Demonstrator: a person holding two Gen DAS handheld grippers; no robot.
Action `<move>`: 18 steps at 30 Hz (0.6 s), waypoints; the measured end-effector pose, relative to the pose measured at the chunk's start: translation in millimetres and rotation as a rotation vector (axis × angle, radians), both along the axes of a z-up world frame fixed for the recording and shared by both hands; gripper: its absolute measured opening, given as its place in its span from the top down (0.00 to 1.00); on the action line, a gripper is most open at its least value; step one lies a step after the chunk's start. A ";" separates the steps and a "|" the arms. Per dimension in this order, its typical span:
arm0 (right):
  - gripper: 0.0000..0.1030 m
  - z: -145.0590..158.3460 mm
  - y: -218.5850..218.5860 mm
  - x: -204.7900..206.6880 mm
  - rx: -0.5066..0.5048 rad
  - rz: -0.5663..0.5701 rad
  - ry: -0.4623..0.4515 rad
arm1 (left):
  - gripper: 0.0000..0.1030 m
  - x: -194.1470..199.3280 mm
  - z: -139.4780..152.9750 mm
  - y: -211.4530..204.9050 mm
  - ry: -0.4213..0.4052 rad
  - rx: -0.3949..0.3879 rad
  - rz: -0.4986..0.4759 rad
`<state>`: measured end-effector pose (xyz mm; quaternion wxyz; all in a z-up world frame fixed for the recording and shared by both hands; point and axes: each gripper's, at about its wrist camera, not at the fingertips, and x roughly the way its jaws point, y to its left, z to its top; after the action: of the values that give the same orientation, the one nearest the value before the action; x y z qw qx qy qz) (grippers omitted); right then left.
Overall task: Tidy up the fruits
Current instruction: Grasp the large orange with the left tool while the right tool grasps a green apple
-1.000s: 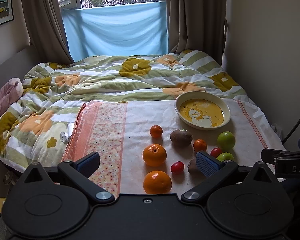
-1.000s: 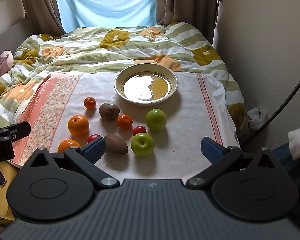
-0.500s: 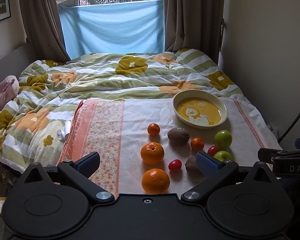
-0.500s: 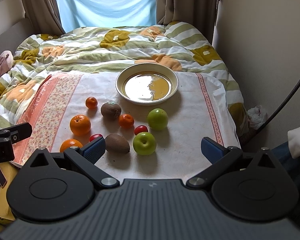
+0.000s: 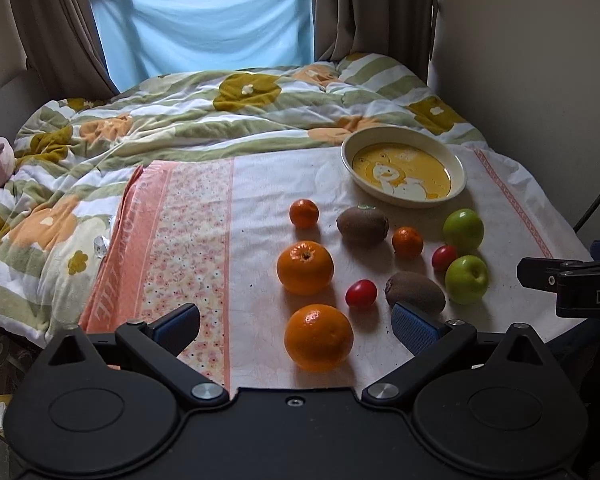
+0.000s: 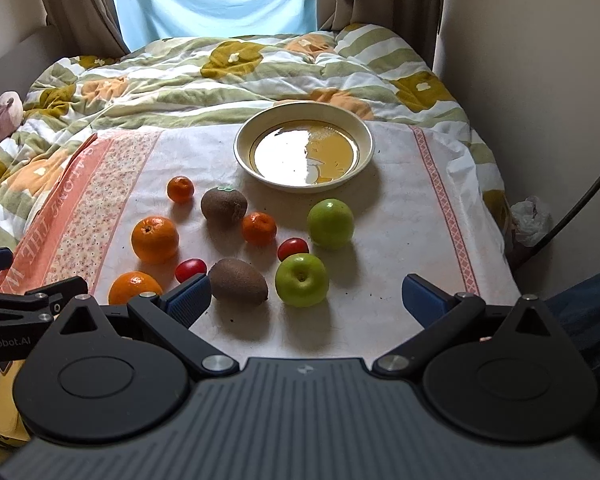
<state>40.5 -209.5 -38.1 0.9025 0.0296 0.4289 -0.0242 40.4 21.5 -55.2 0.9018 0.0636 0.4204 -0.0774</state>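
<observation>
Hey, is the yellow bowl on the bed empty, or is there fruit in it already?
Empty. The bowl shows only its glossy yellow inside; every fruit lies on the cloth in front.

- The left tool (image 5: 296,330) is spread wide and empty; a large orange (image 5: 318,337) lies between its fingers.
- The right tool (image 6: 306,295) is also spread wide and empty, with a brown kiwi (image 6: 239,280) and a green apple (image 6: 302,279) in its gap.
- The fruits cluster closely, several almost touching.
- The white cloth (image 6: 396,240) right of the apples is bare up to its patterned border.
- The cream, yellow-bottomed plate (image 6: 364,136) is empty, with open cloth around it.
</observation>
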 end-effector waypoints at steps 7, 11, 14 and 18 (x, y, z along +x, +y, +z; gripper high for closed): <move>0.00 -46.9 -9.0 28.9 0.041 0.017 0.032 | 0.01 19.3 -46.0 -11.9 0.054 0.009 0.021; 0.00 -69.4 -16.5 42.4 0.057 0.018 0.059 | 0.03 27.8 -66.3 -21.9 0.070 0.031 0.033; 0.00 -81.8 -20.1 48.2 0.070 0.022 0.069 | 0.04 32.1 -80.3 -26.7 0.086 0.035 0.045; 0.00 -94.8 -22.0 55.7 0.083 0.028 0.083 | 0.05 36.6 -95.3 -29.4 0.102 0.047 0.065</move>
<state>96.2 -231.5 -132.9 0.8822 0.0598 0.4671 0.0049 77.0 -7.9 -150.5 0.8795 0.0670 0.4694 -0.0412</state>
